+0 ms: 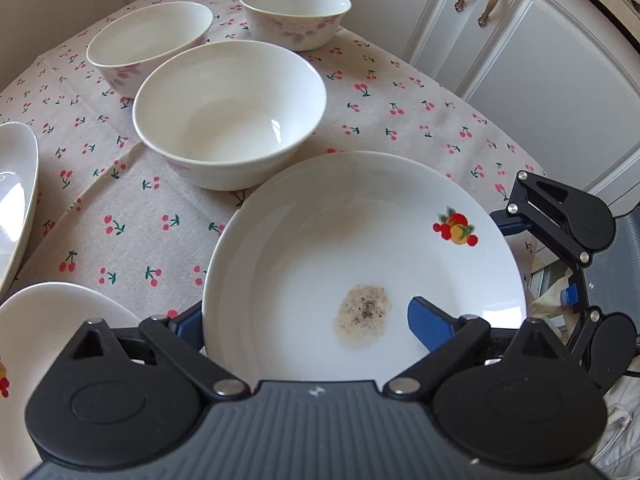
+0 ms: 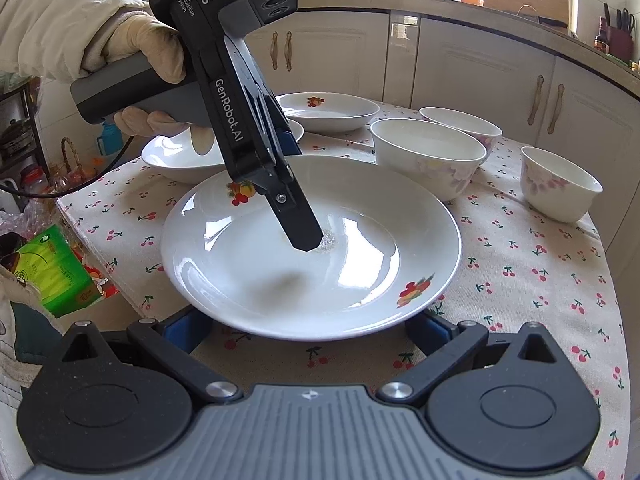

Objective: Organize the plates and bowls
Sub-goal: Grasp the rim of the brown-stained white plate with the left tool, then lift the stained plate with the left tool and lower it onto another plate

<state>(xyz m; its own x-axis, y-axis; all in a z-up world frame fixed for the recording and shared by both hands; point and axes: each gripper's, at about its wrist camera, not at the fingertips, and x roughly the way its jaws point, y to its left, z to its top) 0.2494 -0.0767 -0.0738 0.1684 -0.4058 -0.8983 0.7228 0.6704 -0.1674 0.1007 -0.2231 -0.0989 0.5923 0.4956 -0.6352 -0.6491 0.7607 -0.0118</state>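
A white plate with fruit prints (image 1: pixel 360 248) (image 2: pixel 312 248) is held a little above the cherry tablecloth. My left gripper (image 1: pixel 308 320) straddles its near rim: one blue finger (image 1: pixel 430 322) lies on top inside the plate, the other (image 1: pixel 188 324) is below the rim. It also shows in the right wrist view (image 2: pixel 296 216), finger down in the plate. My right gripper (image 2: pixel 308 328) is open, its blue fingers (image 2: pixel 430 330) low on either side of the plate's near rim. Three white bowls (image 1: pixel 230 114) (image 1: pixel 150 44) (image 1: pixel 296 12) stand behind.
Two more plates (image 1: pixel 16 196) (image 1: pixel 44 344) lie at the left; they also show in the right wrist view (image 2: pixel 328 110) (image 2: pixel 180 160). The table (image 2: pixel 520 280) ends near white cabinets (image 1: pixel 540 60). A green tissue pack (image 2: pixel 56 268) sits below the table's left edge.
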